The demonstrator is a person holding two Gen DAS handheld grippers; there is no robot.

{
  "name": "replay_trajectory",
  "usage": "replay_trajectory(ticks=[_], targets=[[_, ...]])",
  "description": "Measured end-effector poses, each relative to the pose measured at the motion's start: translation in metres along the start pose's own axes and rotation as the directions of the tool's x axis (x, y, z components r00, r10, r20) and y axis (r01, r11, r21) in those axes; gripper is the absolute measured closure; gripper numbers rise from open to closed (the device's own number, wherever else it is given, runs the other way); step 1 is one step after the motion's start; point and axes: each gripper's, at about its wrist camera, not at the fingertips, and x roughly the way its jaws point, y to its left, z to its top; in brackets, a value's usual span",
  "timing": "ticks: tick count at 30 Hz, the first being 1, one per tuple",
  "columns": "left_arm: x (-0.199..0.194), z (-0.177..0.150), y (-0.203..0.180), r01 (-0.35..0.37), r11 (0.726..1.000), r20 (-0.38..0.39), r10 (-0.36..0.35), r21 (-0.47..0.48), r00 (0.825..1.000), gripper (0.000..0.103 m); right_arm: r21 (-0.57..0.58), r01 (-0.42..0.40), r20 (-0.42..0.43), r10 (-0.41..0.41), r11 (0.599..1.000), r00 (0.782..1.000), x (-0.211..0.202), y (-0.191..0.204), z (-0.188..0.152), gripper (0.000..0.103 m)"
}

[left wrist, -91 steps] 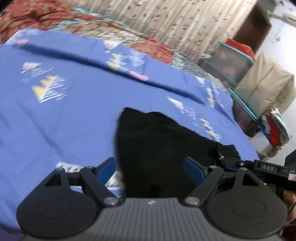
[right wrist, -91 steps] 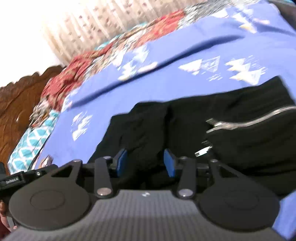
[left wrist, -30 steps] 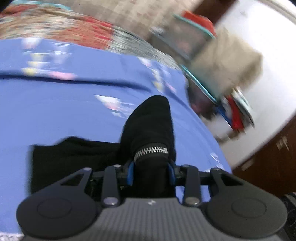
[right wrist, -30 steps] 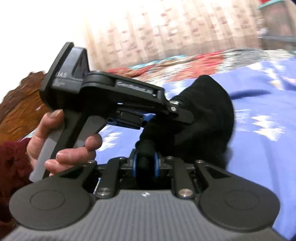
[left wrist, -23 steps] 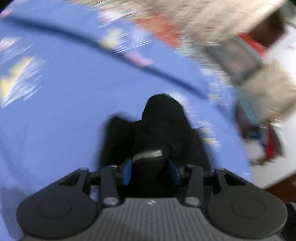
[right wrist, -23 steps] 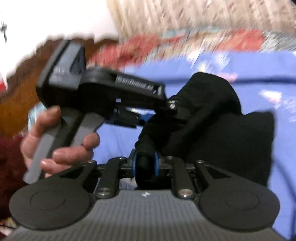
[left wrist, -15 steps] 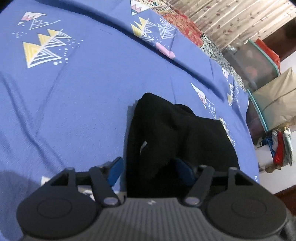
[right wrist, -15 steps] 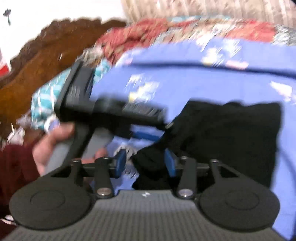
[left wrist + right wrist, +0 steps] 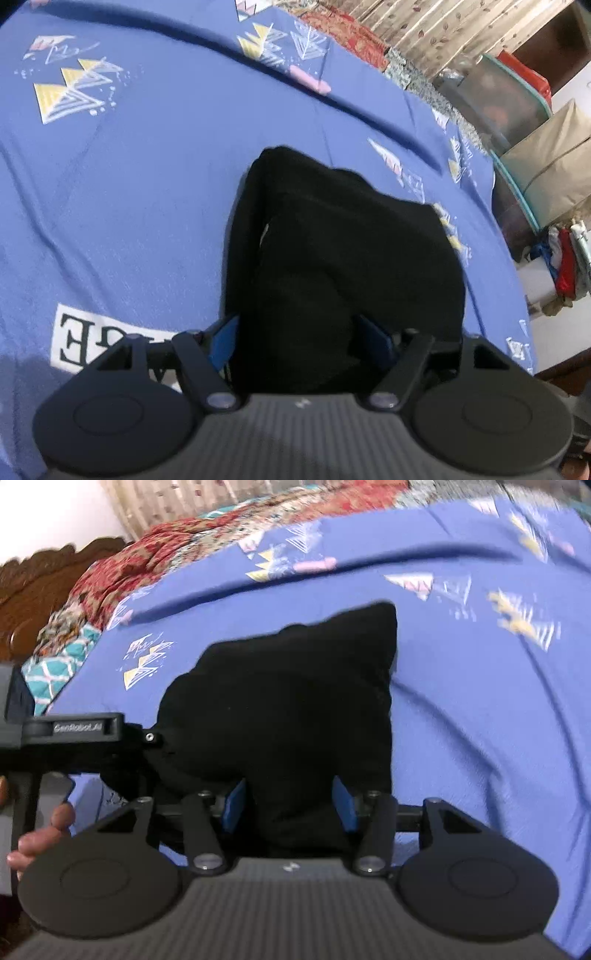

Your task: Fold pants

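The black pants (image 9: 332, 251) lie folded into a compact block on the blue bedsheet (image 9: 129, 177). My left gripper (image 9: 301, 338) is open, its blue pads on either side of the near edge of the fold. My right gripper (image 9: 290, 805) is open too, its pads straddling the near edge of the pants (image 9: 288, 701) from the other side. The left gripper's handle (image 9: 70, 731) and the hand on it show at the left of the right wrist view.
A red patterned quilt (image 9: 177, 546) and a carved wooden headboard (image 9: 40, 579) lie beyond the sheet. Storage boxes (image 9: 517, 99) and stacked clothes (image 9: 565, 258) stand past the bed's far right edge. A printed label (image 9: 96, 343) sits on the sheet near my left gripper.
Both grippers lifted a pinched fold of the pants, carried it over and laid it down. Both have opened and let go, and the pants now lie flat in a smaller block.
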Motion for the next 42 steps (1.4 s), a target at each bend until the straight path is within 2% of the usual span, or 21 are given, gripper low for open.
replay_trajectory(ticks=[6, 9, 11, 14, 16, 17, 19, 20, 21, 23, 26, 27, 28, 31, 34, 38, 42], targets=[[-0.035, 0.002, -0.007, 0.02, 0.999, 0.113, -0.023, 0.028, 0.993, 0.033, 0.035, -0.029, 0.15, 0.024, 0.999, 0.988, -0.018, -0.021, 0.021, 0.048], [-0.05, 0.001, -0.017, 0.065, 0.997, 0.17, -0.073, 0.05, 0.983, 0.034, 0.056, -0.054, 0.207, 0.041, 0.997, 0.977, -0.017, -0.027, 0.045, 0.049], [-0.052, -0.001, -0.025, 0.095, 0.992, 0.177, -0.109, 0.084, 0.978, 0.034, 0.061, -0.072, 0.214, 0.057, 0.996, 0.975, -0.009, -0.027, 0.063, 0.055], [-0.043, -0.006, -0.033, 0.118, 0.985, 0.14, -0.135, 0.125, 0.981, 0.035, 0.068, -0.121, 0.187, 0.106, 0.99, 0.977, 0.012, -0.02, 0.08, 0.059], [-0.028, -0.011, -0.032, 0.111, 0.986, 0.097, -0.124, 0.123, 0.988, 0.036, 0.076, -0.109, 0.12, 0.099, 0.991, 0.988, 0.041, -0.021, 0.087, 0.059], [-0.022, -0.014, -0.03, 0.102, 0.987, 0.082, -0.112, 0.12, 0.99, 0.036, 0.085, -0.09, 0.065, 0.085, 0.992, 0.994, 0.059, -0.022, 0.087, 0.059], [-0.005, -0.02, -0.023, 0.058, 0.991, 0.045, -0.064, 0.122, 0.997, 0.037, 0.021, 0.036, -0.037, -0.036, 0.999, 0.999, 0.099, -0.026, 0.079, 0.055], [0.002, -0.022, -0.022, 0.049, 0.99, 0.036, -0.054, 0.134, 0.998, 0.037, -0.003, 0.058, -0.055, -0.058, 0.998, 0.997, 0.113, -0.028, 0.073, 0.054], [0.003, -0.023, -0.022, 0.047, 0.989, 0.042, -0.053, 0.143, 0.998, 0.037, 0.006, 0.053, -0.037, -0.053, 0.999, 0.998, 0.117, -0.031, 0.071, 0.051], [0.0, -0.021, -0.024, 0.044, 0.989, 0.039, -0.05, 0.142, 0.998, 0.037, 0.024, 0.06, -0.038, -0.059, 0.998, 0.998, 0.115, -0.029, 0.075, 0.051], [-0.007, -0.019, -0.026, 0.05, 0.989, 0.037, -0.055, 0.137, 0.998, 0.036, -0.043, 0.081, -0.025, -0.082, 0.996, 0.996, 0.104, -0.016, 0.075, 0.051], [-0.012, -0.019, -0.026, 0.056, 0.99, 0.048, -0.062, 0.132, 0.997, 0.034, -0.032, 0.075, -0.004, -0.075, 0.997, 0.997, 0.095, -0.015, 0.075, 0.05], [-0.017, -0.018, -0.026, 0.061, 0.99, 0.06, -0.069, 0.127, 0.996, 0.031, -0.009, 0.061, 0.018, -0.061, 0.998, 0.998, 0.085, -0.016, 0.073, 0.049], [-0.035, -0.02, -0.025, 0.092, 0.99, 0.105, -0.103, 0.109, 0.989, 0.029, 0.034, 0.004, 0.107, -0.007, 0.999, 0.994, 0.05, -0.02, 0.064, 0.049], [-0.044, -0.021, -0.022, 0.122, 0.988, 0.12, -0.133, 0.094, 0.984, 0.029, -0.018, -0.071, 0.138, 0.073, 0.997, 0.988, 0.021, -0.015, 0.05, 0.05], [-0.035, -0.028, -0.019, 0.096, 0.991, 0.092, -0.105, 0.098, 0.99, 0.029, -0.058, -0.105, 0.093, 0.11, 0.993, 0.99, 0.011, -0.008, 0.025, 0.05], [-0.022, -0.032, -0.019, 0.047, 0.993, 0.075, -0.055, 0.11, 0.996, 0.029, 0.017, -0.029, -0.069, 0.03, 0.999, 0.997, 0.049, -0.02, -0.004, 0.05]])
